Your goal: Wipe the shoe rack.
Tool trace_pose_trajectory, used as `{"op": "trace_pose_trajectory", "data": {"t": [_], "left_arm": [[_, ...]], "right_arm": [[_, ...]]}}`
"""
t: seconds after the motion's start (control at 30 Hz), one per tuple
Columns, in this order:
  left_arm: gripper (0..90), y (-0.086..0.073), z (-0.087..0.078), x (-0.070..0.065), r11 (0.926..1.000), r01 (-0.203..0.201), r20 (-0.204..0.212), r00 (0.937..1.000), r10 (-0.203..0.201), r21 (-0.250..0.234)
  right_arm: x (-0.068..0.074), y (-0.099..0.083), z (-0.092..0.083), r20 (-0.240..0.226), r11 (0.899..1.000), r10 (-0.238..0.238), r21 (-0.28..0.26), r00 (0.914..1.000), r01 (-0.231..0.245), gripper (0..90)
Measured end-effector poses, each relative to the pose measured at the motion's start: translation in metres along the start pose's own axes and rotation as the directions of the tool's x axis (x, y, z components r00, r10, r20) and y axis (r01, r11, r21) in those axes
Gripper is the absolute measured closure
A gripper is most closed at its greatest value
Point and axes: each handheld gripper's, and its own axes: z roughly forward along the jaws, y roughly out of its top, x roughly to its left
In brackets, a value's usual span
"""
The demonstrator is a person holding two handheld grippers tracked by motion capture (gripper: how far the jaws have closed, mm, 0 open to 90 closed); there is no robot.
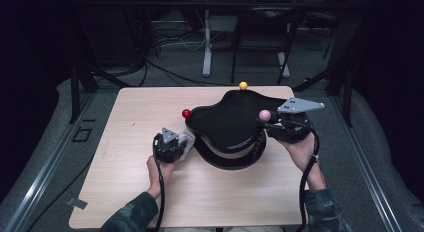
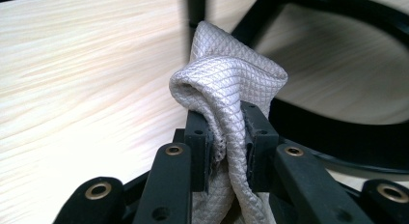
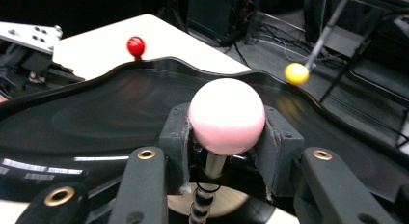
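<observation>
Cloth [image 2: 226, 89] clamped in the left claw [image 2: 226, 137] — right claw [image 3: 226, 137] clamped on the pink ball [image 3: 226, 115].

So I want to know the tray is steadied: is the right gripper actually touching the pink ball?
Touching. The right gripper view shows the right gripper's two pads pressed against both sides of the pink ball, no gap.

cloth [image 2: 231, 103] lower end cut off by frame edge, table [image 2: 82, 79] surface blurred
</observation>
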Motion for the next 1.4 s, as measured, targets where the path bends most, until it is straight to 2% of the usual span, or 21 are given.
{"op": "trace_pose_trajectory", "data": {"t": [0.03, 0.13, 0.23, 0.27, 0.4, 0.5, 0.6, 0.67, 0.8, 0.9, 1.0, 1.17, 1.3, 1.4], "left_arm": [[76.0, 0.000, 0.001, 0.001, 1.0000, 0.004, -0.002, 1.0000, -0.004, 0.004], [76.0, 0.000, 0.003, 0.001, 0.9999, -0.008, -0.005, 1.0000, 0.008, 0.007], [75.7, 0.006, 0.004, -0.002, 0.9999, -0.010, 0.021, 0.9997, 0.010, 0.001], [75.7, 0.009, 0.003, -0.004, 0.9999, -0.012, 0.020, 0.9997, 0.013, -0.006], [75.7, 0.021, 0.001, -0.007, 0.9991, -0.011, 0.033, 0.9994, 0.012, -0.042], [75.7, 0.023, 0.003, -0.005, 0.9994, 0.001, 0.038, 0.9993, 0.000, -0.035], [75.8, 0.021, 0.010, -0.003, 1.0000, 0.006, 0.047, 0.9989, -0.006, -0.001], [75.8, 0.016, 0.019, -0.001, 0.9990, 0.014, 0.055, 0.9984, -0.016, 0.042], [75.7, 0.005, 0.032, 0.001, 0.9924, 0.022, 0.066, 0.9973, -0.031, 0.121], [75.7, 0.006, 0.030, 0.003, 0.9934, 0.034, 0.061, 0.9973, -0.041, 0.110], [75.6, 0.014, 0.022, 0.004, 0.9969, 0.040, 0.060, 0.9972, -0.044, 0.067], [75.6, 0.026, 0.007, 0.002, 0.9997, 0.025, 0.053, 0.9983, -0.025, -0.004], [75.6, 0.027, 0.009, 0.001, 0.9995, 0.032, 0.051, 0.9982, -0.032, 0.000], [75.8, 0.022, 0.017, 0.002, 0.9987, 0.025, 0.062, 0.9977, -0.028, 0.045]], "right_arm": [[-0.003, -0.001, -0.002, 0.023, 1.000, 0.010, 0.002, 0.9997, -0.010, 59.5], [-0.014, -0.005, -0.006, 0.044, 0.999, 0.045, 0.004, 0.9980, -0.045, 59.7], [-0.020, -0.008, -0.006, 0.052, 0.997, 0.074, -0.014, 0.9959, -0.073, 60.0], [-0.020, -0.008, -0.006, 0.042, 0.997, 0.073, -0.012, 0.9965, -0.073, 60.0], [-0.019, -0.008, -0.005, 0.049, 0.997, 0.071, -0.010, 0.9963, -0.070, 60.3], [-0.020, -0.009, -0.005, 0.041, 0.997, 0.074, -0.014, 0.9964, -0.074, 60.5], [-0.020, -0.009, -0.005, 0.030, 0.997, 0.080, -0.011, 0.9963, -0.080, 60.5], [-0.020, -0.009, -0.005, 0.034, 0.997, 0.081, -0.013, 0.9961, -0.081, 60.6], [-0.020, -0.009, -0.005, 0.034, 0.997, 0.082, -0.013, 0.9961, -0.082, 60.6], [-0.020, -0.010, -0.005, 0.031, 0.996, 0.083, -0.014, 0.9961, -0.083, 60.6], [-0.021, -0.010, -0.005, 0.029, 0.997, 0.083, -0.015, 0.9962, -0.082, 60.6], [-0.020, -0.010, -0.005, 0.030, 0.997, 0.082, -0.015, 0.9962, -0.081, 60.6], [-0.020, -0.010, -0.005, 0.030, 0.997, 0.080, -0.015, 0.9963, -0.080, 60.7], [-0.020, -0.010, -0.005, 0.033, 0.997, 0.082, -0.015, 0.9961, -0.082, 60.6]]}}
